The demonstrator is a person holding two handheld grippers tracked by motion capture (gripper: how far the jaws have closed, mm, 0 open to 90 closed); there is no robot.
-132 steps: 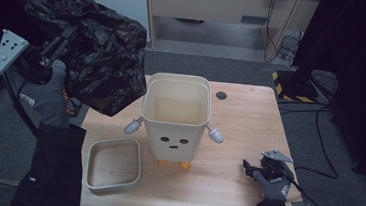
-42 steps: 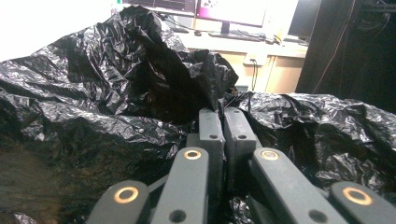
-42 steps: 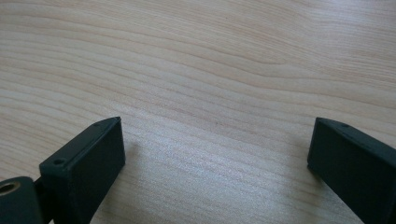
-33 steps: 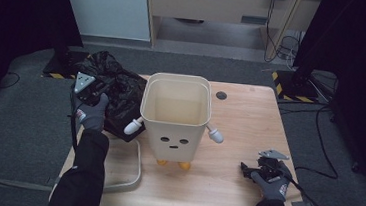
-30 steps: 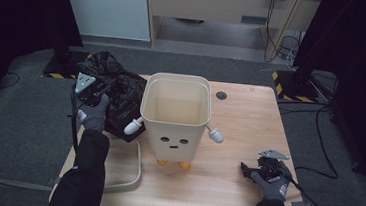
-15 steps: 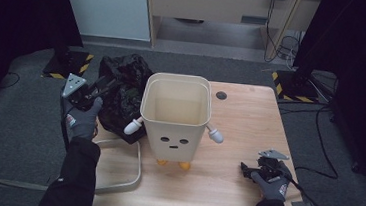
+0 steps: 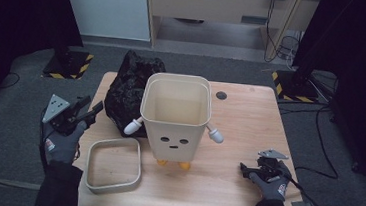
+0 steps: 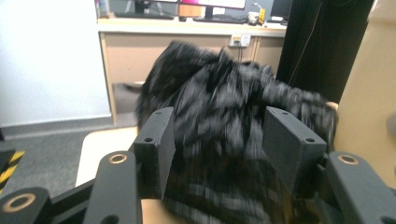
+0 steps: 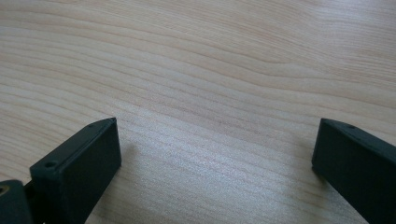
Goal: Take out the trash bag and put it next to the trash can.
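A wooden table carries a cream face-printed bin, its loose rim frame lifted off nearby, likely so the crumpled black bag beside it can line it. The left gripper, jaws just spreading, has let go; the right gripper rests agape, empty.

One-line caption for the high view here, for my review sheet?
Open left tongs sit just off the black bag beside the face-printed bin; right tongs rest open on the table.
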